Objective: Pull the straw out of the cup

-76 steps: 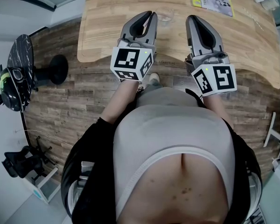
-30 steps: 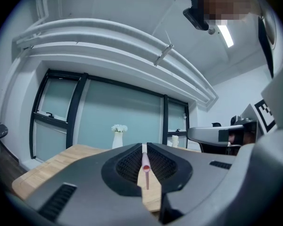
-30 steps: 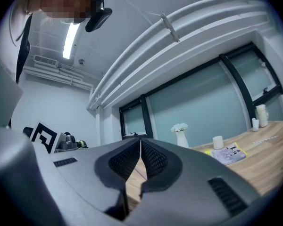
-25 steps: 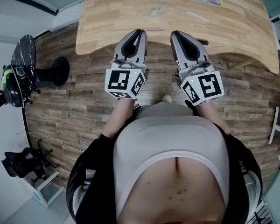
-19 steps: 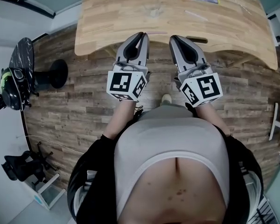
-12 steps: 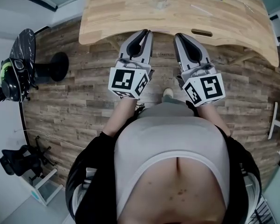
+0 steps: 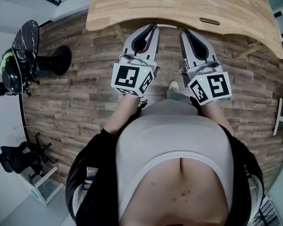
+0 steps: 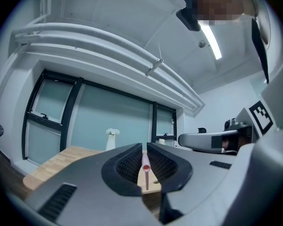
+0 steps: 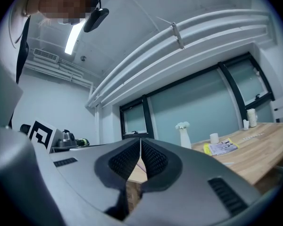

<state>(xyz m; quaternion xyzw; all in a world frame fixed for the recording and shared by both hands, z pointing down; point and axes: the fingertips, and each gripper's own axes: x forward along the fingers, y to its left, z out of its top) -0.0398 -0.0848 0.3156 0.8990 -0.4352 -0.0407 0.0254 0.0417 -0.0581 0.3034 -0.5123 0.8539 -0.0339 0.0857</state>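
In the head view, your left gripper [image 7: 154, 28] and right gripper [image 7: 184, 32] sit side by side over the floor [image 7: 85, 84], just off the worktop's [image 7: 132, 8] near edge. The pink straw [image 7: 167, 26] pokes out between their tips. In your left gripper view, the jaws pinch the straw. In your right gripper view, the jaws are pressed together with nothing in them.

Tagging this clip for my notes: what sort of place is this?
Probably an office or meeting room: a long wooden table with a booklet on it, black-framed glass panels along the wall, and a strip light beside exposed ceiling pipes.
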